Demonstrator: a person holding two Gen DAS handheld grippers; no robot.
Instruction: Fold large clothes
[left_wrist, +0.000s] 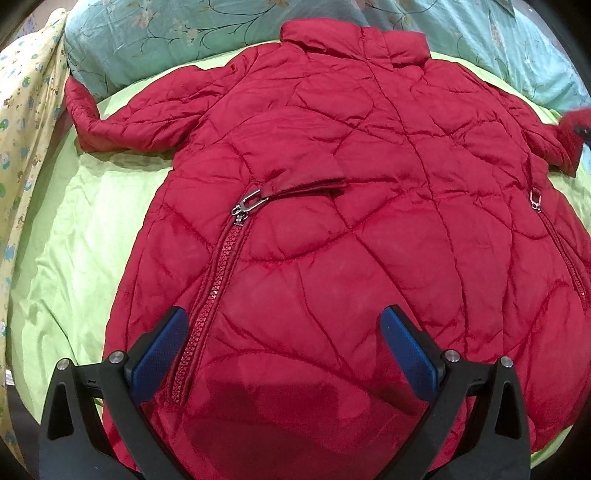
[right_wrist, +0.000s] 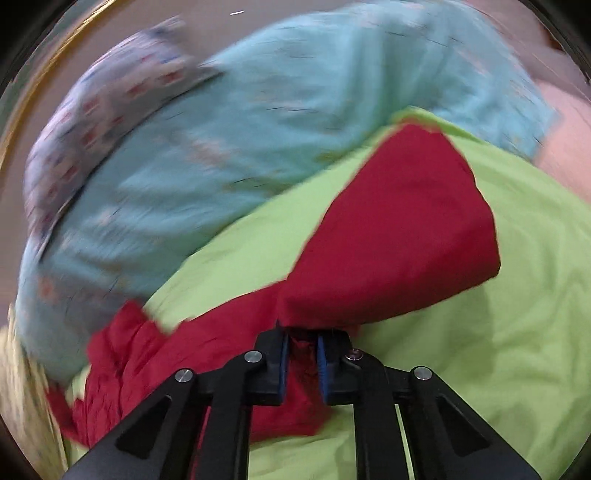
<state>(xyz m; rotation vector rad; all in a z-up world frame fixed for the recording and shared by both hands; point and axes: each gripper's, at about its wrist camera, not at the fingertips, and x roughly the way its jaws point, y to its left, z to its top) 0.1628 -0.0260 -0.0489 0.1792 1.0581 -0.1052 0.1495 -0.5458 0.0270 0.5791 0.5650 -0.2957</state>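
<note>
One red jacket (left_wrist: 332, 206), unlabelled zip (left_wrist: 210, 295).

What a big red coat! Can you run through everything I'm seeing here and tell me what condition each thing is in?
Red jacket: spread flat, front up.
Pocket zipper: zipped shut.
Jacket sleeve: pinched by the right gripper.
Left gripper: open, over the hem.
Right gripper: shut on the sleeve.
Green sheet: lightly wrinkled under the jacket.
Teal pillow: lying beyond the collar.
</note>
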